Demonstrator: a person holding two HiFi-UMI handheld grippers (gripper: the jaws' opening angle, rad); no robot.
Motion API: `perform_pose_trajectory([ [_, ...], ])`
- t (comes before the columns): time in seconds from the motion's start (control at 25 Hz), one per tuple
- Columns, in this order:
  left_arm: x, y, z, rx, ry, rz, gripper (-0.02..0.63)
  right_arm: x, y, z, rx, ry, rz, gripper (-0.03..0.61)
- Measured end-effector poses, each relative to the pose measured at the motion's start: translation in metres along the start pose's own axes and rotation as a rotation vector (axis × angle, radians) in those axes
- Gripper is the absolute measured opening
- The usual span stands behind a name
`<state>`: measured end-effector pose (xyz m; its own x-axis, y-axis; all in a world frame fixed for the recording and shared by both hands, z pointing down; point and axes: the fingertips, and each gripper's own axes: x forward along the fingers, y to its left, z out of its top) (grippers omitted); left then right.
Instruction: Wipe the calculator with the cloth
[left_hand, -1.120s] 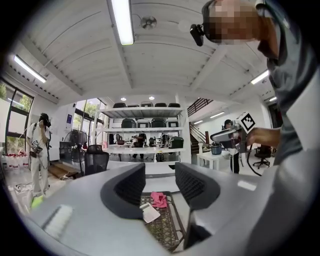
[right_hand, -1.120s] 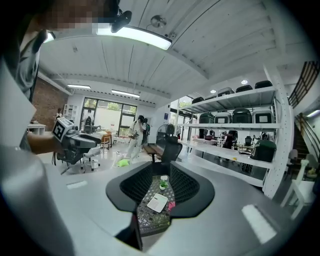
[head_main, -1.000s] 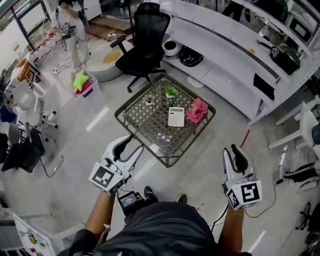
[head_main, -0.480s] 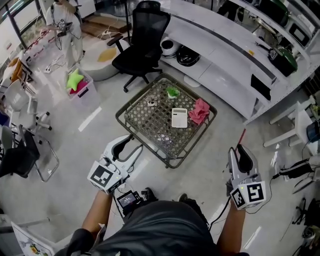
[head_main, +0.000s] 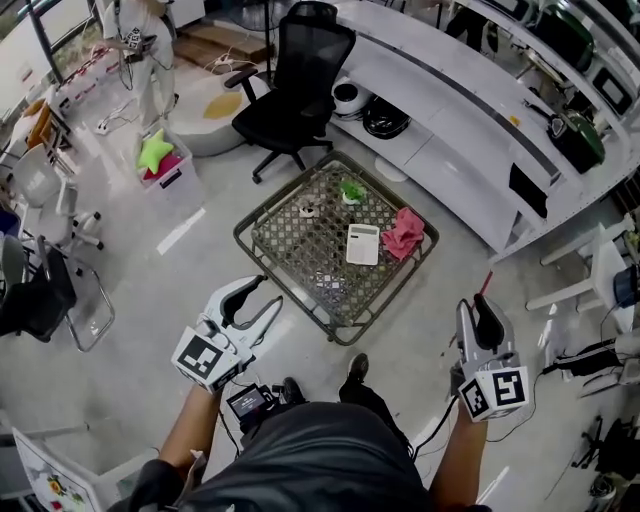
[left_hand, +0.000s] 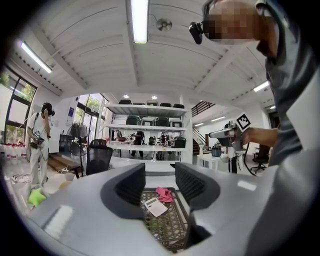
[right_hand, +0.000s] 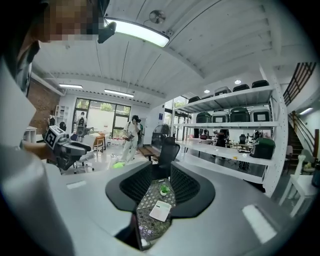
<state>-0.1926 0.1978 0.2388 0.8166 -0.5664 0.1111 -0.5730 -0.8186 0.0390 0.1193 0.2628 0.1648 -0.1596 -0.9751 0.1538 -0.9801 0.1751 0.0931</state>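
A white calculator (head_main: 362, 243) lies flat on the low wire-mesh table (head_main: 290, 255), and a crumpled pink cloth (head_main: 404, 232) sits just to its right. Both grippers hang in the air short of the table's near edge. My left gripper (head_main: 262, 297) is open and empty; in the left gripper view (left_hand: 160, 185) the calculator (left_hand: 156, 206) and cloth (left_hand: 165, 194) show far off between its jaws. My right gripper (head_main: 478, 305) stands to the table's right, its jaws only a little apart with nothing between them. Past those jaws (right_hand: 161, 187) I see the calculator (right_hand: 161, 210).
A small green plant (head_main: 351, 190) and a little pale object (head_main: 309, 209) also stand on the table. Behind it are a black office chair (head_main: 300, 80) and a long white counter (head_main: 450, 110). A person (head_main: 140, 50) stands far left near a box (head_main: 160, 160).
Both grippers have drifted a little over the floor as the person walks; one foot has stepped forward. The table's objects have not moved.
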Motion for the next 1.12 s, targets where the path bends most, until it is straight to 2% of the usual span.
perform_pose_trajectory([
  [0.24, 0.016, 0.004, 0.001, 0.045, -0.014, 0.077, 0.198, 0.036, -0.028, -0.004, 0.02, -0.017, 0.079, 0.094],
  [0.44, 0.044, -0.006, 0.013, 0.014, 0.03, 0.153, 0.198, 0.068, -0.057, -0.011, 0.033, -0.028, 0.16, 0.094],
  [0.6, 0.067, -0.014, 0.021, 0.022, 0.018, 0.208, 0.198, 0.096, -0.081, -0.012, 0.035, -0.026, 0.231, 0.093],
  [0.72, 0.08, -0.025, 0.014, 0.007, 0.022, 0.252, 0.198, 0.11, -0.094, -0.018, 0.031, -0.011, 0.289, 0.093],
  [0.84, 0.091, -0.028, 0.011, -0.003, 0.052, 0.282, 0.198, 0.118, -0.105, -0.024, 0.042, -0.028, 0.315, 0.094],
  [1.0, 0.106, -0.033, 0.018, 0.005, 0.034, 0.339, 0.198, 0.134, -0.123, -0.024, 0.032, -0.042, 0.366, 0.093],
  [1.12, 0.11, -0.035, 0.021, 0.02, 0.057, 0.365, 0.198, 0.141, -0.13, -0.032, 0.058, -0.045, 0.393, 0.094],
])
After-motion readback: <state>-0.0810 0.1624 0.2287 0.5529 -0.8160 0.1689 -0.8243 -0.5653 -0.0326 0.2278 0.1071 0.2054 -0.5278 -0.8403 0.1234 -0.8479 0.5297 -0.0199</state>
